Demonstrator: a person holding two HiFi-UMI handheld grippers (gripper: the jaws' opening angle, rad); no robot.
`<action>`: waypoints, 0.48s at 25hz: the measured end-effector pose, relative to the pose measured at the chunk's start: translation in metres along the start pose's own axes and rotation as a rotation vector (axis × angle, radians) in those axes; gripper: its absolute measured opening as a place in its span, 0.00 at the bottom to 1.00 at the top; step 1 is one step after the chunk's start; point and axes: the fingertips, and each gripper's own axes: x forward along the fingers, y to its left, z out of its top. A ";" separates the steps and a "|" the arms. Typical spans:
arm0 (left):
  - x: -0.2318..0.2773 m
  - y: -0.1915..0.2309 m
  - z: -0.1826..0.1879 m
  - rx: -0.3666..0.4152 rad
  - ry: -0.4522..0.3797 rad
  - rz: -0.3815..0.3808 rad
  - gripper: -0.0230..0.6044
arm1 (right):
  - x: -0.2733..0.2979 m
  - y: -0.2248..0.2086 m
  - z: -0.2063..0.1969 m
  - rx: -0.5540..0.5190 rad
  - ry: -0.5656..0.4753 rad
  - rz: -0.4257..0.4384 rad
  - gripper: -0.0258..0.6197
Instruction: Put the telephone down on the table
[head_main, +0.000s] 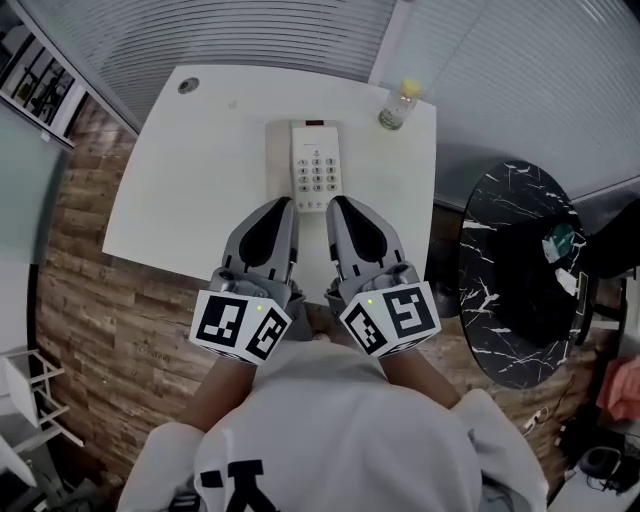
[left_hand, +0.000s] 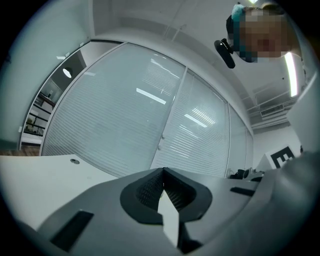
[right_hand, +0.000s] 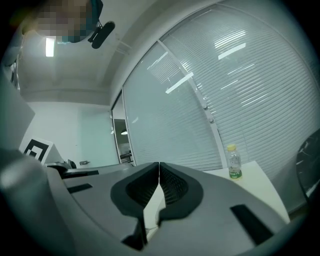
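Observation:
A cream desk telephone (head_main: 306, 166) with a keypad lies flat on the white table (head_main: 195, 180), its handset resting along its left side. My left gripper (head_main: 288, 204) and right gripper (head_main: 338, 203) sit side by side at the table's near edge, tips just short of the phone's near end. Both are shut with nothing between the jaws. In the left gripper view the jaws (left_hand: 162, 173) meet in a closed seam, and so do those in the right gripper view (right_hand: 159, 168). The phone is hidden in both gripper views.
A small clear bottle with a yellow cap (head_main: 399, 104) (right_hand: 233, 162) stands at the table's far right corner. A cable grommet (head_main: 188, 85) (left_hand: 74, 161) sits at the far left. A round black marble table (head_main: 520, 280) stands to the right. Blinds cover the glass wall behind.

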 end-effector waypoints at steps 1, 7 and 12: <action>-0.007 -0.008 -0.003 0.005 0.000 0.007 0.04 | -0.012 0.002 0.000 -0.003 -0.001 0.005 0.08; -0.046 -0.051 -0.015 0.012 -0.003 0.030 0.04 | -0.068 0.015 0.004 -0.047 -0.017 0.037 0.08; -0.071 -0.081 -0.019 0.017 -0.013 0.034 0.04 | -0.097 0.027 0.004 -0.023 -0.006 0.078 0.08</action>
